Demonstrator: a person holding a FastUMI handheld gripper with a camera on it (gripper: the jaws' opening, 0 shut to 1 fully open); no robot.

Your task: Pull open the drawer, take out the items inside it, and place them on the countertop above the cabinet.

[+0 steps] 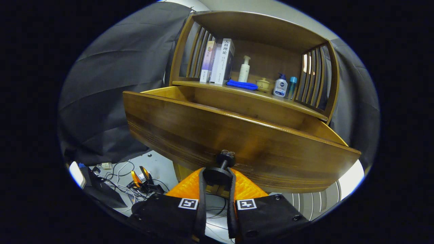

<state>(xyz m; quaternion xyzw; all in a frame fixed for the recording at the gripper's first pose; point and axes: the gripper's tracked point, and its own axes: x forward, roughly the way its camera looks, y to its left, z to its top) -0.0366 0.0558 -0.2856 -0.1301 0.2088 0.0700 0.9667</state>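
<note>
Drawer [237,135], brown wood, pulled out, knob [218,173] in tool [217,176].

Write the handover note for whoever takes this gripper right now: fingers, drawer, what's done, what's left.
Gripper: fingers closed on the drawer knob, one on each side of it.
Drawer: pulled partway out of the cabinet, front panel just beyond the fingers. Its inside is hidden behind the front panel, so the contents cannot be told.
Countertop above the drawer: already carries books, a blue cloth, a pump bottle and other small bottles.
Done: drawer opened.
Left: release the knob, lift the items out, set them on the countertop.
</note>
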